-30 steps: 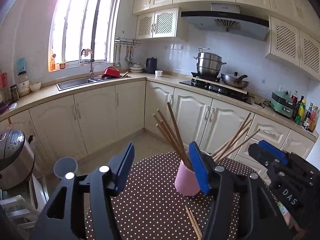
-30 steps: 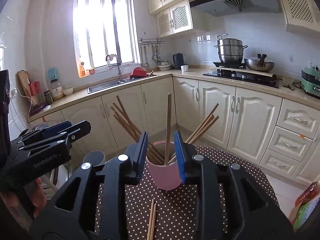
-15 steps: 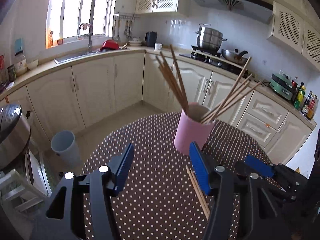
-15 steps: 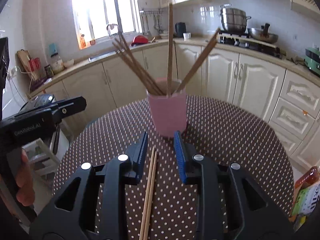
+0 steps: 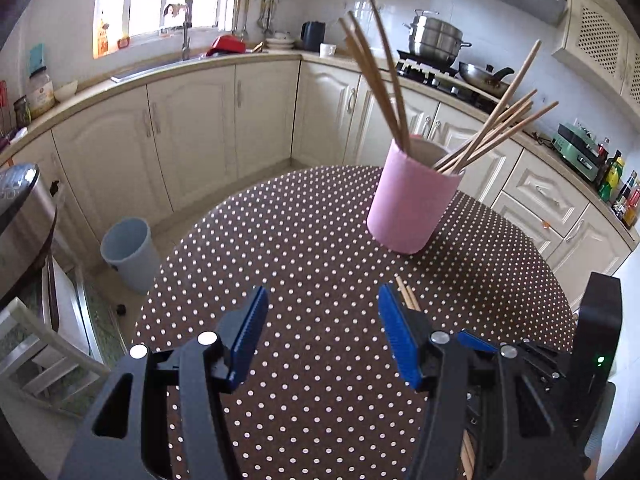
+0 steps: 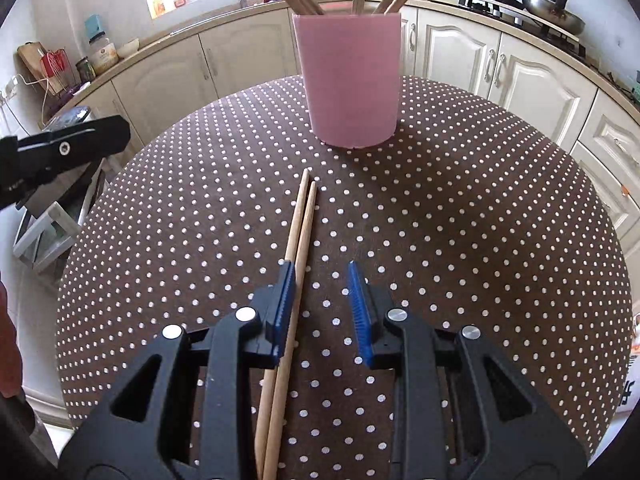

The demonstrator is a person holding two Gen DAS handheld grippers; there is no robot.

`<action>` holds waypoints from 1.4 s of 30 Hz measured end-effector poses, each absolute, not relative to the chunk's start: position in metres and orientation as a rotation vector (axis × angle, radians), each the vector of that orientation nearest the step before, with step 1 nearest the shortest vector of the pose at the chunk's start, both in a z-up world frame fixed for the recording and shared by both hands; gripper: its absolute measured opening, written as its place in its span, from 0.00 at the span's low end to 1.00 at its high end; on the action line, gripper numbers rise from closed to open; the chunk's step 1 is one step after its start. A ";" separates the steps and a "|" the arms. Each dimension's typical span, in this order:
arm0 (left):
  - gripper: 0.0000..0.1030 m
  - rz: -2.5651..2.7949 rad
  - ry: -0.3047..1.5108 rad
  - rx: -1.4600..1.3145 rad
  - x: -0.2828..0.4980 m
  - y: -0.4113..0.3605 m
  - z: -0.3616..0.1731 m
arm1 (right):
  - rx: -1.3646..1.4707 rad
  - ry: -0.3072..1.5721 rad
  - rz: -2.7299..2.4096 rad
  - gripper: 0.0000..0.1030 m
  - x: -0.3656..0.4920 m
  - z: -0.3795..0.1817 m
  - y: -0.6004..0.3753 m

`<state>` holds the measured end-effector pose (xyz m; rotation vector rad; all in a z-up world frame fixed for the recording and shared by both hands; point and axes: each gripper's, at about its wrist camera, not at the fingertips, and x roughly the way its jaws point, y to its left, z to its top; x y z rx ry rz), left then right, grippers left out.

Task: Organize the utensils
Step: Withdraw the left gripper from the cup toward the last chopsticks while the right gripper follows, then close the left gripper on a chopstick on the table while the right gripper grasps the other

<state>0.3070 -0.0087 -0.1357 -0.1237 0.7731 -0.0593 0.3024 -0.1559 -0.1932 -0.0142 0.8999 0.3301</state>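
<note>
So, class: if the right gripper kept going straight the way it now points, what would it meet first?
Probably the dotted tablecloth, just right of the two loose chopsticks lying by its left pad. The pink cup stands farther along, though depth is hard to judge.

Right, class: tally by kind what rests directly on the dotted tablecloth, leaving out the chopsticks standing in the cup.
Loose wooden chopsticks: 2
Pink cup: 1
Total: 3
</note>
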 end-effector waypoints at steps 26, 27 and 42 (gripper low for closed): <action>0.56 -0.092 0.861 -0.060 0.329 -0.057 -0.166 | -0.138 0.942 0.378 0.11 0.308 -0.197 -0.178; 0.56 -0.099 0.866 -0.057 0.330 -0.062 -0.168 | -0.135 0.944 0.388 0.11 0.308 -0.197 -0.183; 0.56 -0.106 1.010 0.023 0.366 -0.124 -0.206 | -0.061 0.955 0.447 0.11 0.305 -0.197 -0.213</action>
